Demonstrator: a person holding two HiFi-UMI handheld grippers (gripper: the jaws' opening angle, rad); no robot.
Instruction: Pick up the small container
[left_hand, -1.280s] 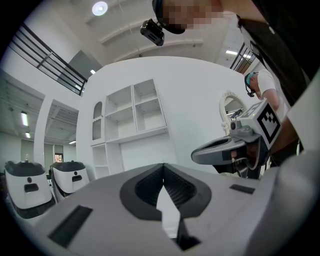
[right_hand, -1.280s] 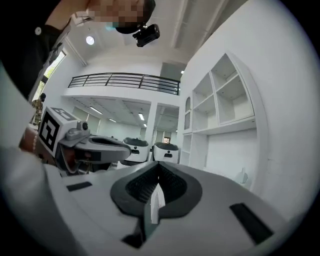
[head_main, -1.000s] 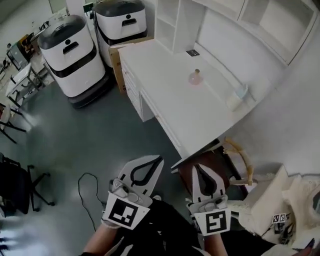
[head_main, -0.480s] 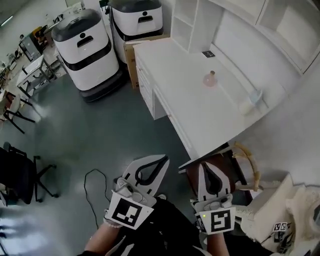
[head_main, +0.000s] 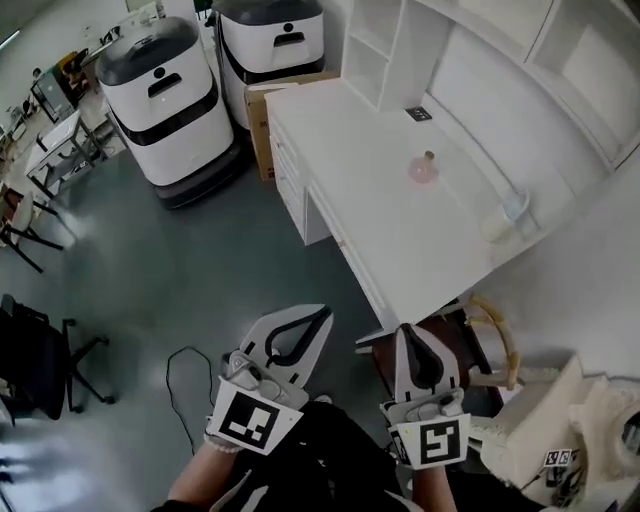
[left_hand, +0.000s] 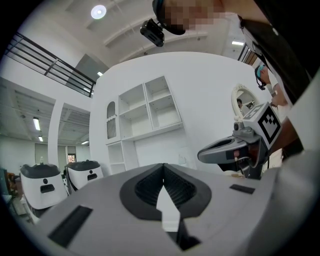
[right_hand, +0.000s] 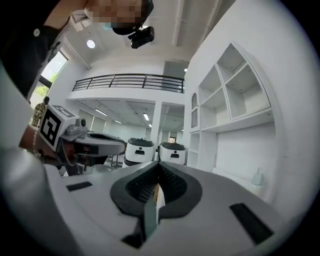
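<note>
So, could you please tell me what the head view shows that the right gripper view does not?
Head view only: the pink bottle on the desk, the box and the black chair.
Right gripper view only: the balcony railing and the head camera.
Both: the desk, the shelves, the two white machines, the pale container on the desk, and the left gripper and right gripper, each shut and empty.
</note>
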